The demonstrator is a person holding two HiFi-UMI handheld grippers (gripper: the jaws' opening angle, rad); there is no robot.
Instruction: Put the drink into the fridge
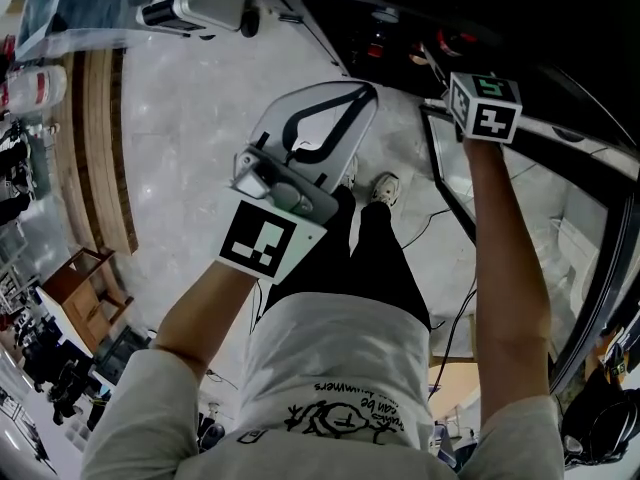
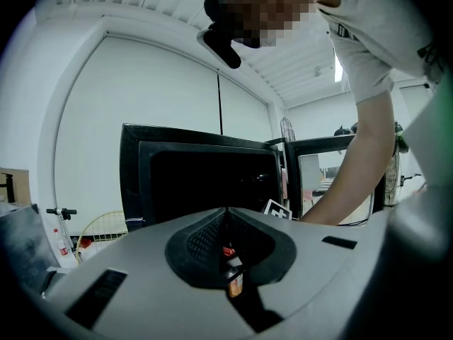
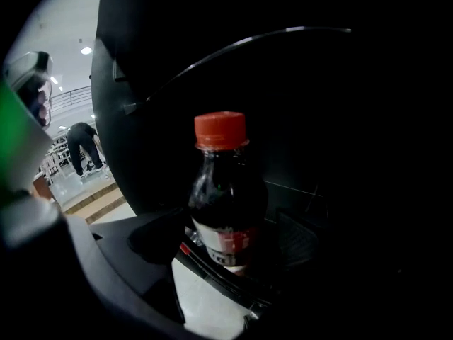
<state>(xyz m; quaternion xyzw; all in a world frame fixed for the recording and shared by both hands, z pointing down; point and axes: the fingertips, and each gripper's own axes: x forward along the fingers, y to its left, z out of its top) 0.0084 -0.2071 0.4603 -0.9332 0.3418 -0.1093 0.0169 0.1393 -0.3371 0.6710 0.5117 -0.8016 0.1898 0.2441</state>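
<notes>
Release: cola bottle (image 3: pixel 225 211) upright in fridge (image 2: pixel 177 176) | right gripper (image 3: pixel 228 241) spread around it, not gripping | left gripper (image 2: pixel 226 225) closed | next: likely back out cleanly

Head view: pale marbled floor (image 1: pixel 180 118) fills the upper left; a banded wooden step (image 1: pixel 95 148) runs down the left edge, with a wooden stool (image 1: pixel 75 278) below it. Left gripper view: racket (image 2: pixel 106 229), lower left; wire fan head (image 2: pixel 287 128), right of centre. Right gripper view: stooping person (image 3: pixel 83 144), left edge, beneath a ceiling lamp (image 3: pixel 85 50).
</notes>
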